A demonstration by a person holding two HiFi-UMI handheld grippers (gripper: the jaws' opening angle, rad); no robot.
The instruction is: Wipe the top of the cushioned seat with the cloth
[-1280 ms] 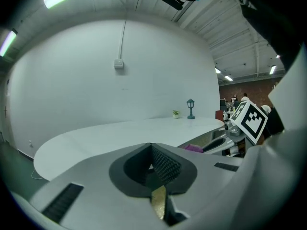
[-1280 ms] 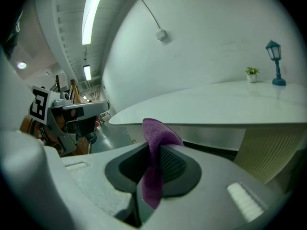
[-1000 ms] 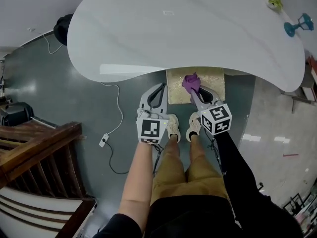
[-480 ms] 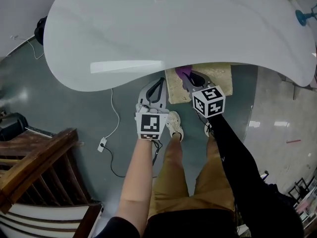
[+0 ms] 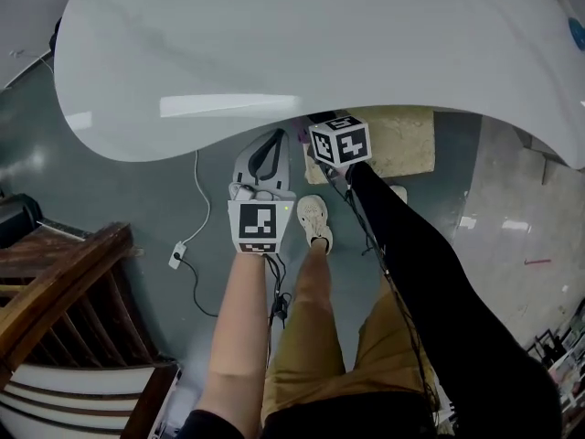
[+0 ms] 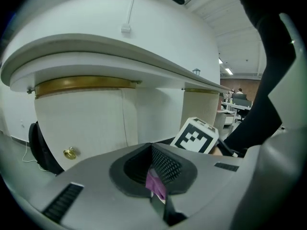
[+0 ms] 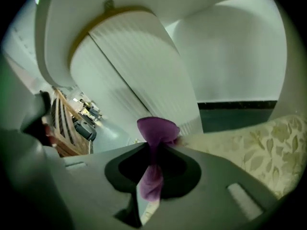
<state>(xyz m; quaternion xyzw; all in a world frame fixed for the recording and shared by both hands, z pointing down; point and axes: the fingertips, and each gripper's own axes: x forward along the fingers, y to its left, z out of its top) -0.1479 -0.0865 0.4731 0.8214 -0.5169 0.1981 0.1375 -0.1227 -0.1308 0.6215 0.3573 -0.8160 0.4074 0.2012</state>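
The seat (image 7: 249, 143) stands on the floor (image 5: 137, 181), pale beige with a leaf pattern, its far part tucked under the near edge of the white counter (image 5: 320, 44). The right gripper (image 7: 156, 145) reaches in under that edge at the seat's left side, and in the head view only its marker cube (image 5: 340, 142) and the black sleeve behind it show. Its jaws are pinched on the purple cloth (image 7: 158, 128). A bunched end stands out past the tips, and the rest trails back through the hollow between the jaws. The bunch sits right at the left edge of the cushion; whether it touches cannot be told.

The left gripper (image 6: 151, 147) hangs just left of the right one, over bare floor and pointing toward the counter's base. Its jaws are pressed together at the tips. A small purple bit shows low in the hollow behind them — what it is cannot be made out.

A shoe (image 5: 313, 222) stands between the two grippers, nearer the person. A white cable (image 5: 196, 199) runs across the floor to the left, and a wooden railing (image 5: 55, 291) fills the near left corner.
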